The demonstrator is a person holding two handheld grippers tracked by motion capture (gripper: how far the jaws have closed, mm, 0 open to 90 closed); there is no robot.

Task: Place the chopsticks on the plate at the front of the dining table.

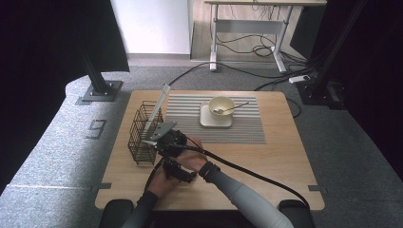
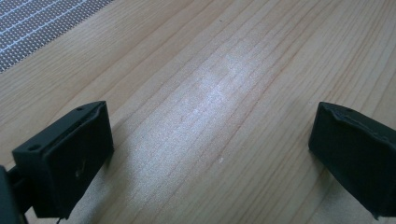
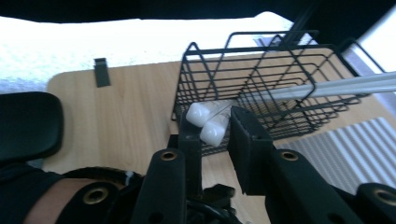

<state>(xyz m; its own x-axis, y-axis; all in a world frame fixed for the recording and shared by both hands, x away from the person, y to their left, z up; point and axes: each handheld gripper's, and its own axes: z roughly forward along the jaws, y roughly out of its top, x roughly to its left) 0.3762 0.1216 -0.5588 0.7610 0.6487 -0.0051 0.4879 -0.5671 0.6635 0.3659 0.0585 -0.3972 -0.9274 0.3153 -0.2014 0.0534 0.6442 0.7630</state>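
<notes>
A black wire basket stands on the left part of the wooden table. Two long white chopsticks lean out of it toward the back. In the right gripper view their rounded ends poke out through the basket's wire side and sit between my jaws. My right gripper is shut on them, right against the basket. My left gripper rests near the table's front edge. Its jaws stand wide apart over bare wood, so it is open with nothing between them.
A cream bowl with a spoon sits on a square plate on the striped mat at the back middle. Black stand posts and floor cables lie beyond the table.
</notes>
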